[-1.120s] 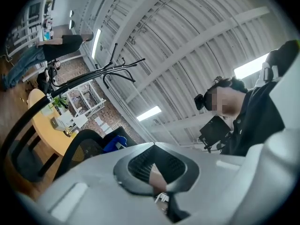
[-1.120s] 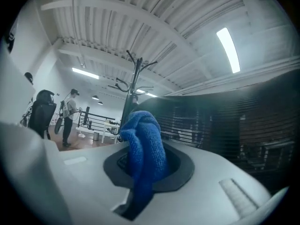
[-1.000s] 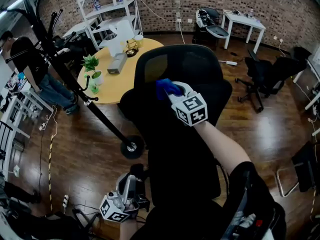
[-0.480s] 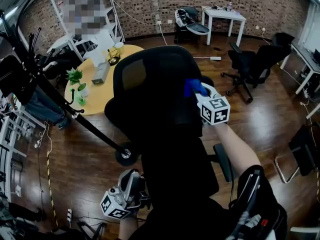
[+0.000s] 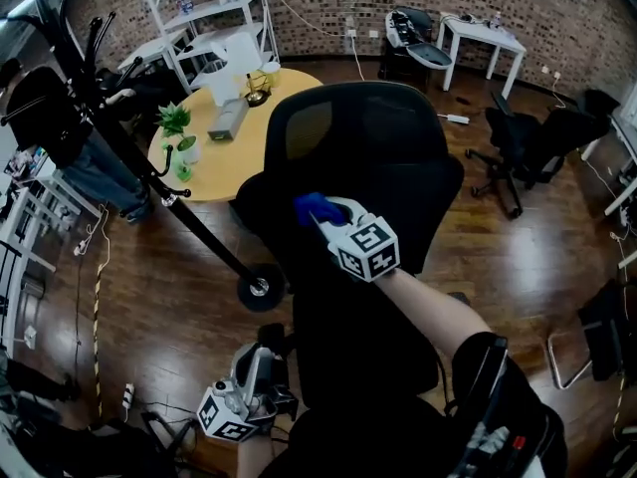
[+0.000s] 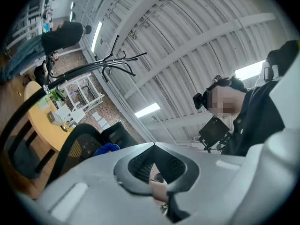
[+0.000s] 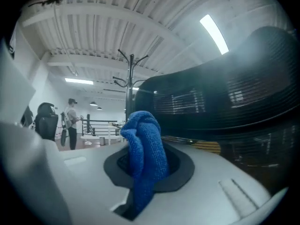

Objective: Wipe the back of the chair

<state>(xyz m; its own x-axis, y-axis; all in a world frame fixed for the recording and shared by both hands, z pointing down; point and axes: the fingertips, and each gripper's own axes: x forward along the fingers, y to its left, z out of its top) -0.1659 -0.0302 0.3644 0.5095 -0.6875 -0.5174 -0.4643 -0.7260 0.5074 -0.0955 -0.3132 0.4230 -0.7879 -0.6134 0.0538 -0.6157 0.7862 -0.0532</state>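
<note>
The black mesh back of the office chair (image 5: 368, 152) stands right in front of me, seen from behind. My right gripper (image 5: 320, 213) is shut on a bunched blue cloth (image 5: 311, 205) and holds it against the left middle of the chair's back. In the right gripper view the cloth (image 7: 145, 153) sticks up out of the jaws, with the dark mesh (image 7: 225, 93) close on the right. My left gripper (image 5: 254, 366) hangs low beside the chair's base, tilted upward and shut on nothing; its own view shows the chair (image 6: 77, 144) and the cloth (image 6: 107, 149) from below.
A round yellow table (image 5: 224, 157) with small plants (image 5: 179, 127) stands behind the chair. A black coat rack (image 5: 149, 177) leans across the left, its base (image 5: 261, 289) near the chair. A person (image 5: 60, 118) stands far left. Other chairs (image 5: 528, 142) and a white table (image 5: 478, 33) lie at the back right.
My right gripper has carried the blue cloth from the right edge of the chair's back leftward and down across the mesh. The left gripper has stayed low.
</note>
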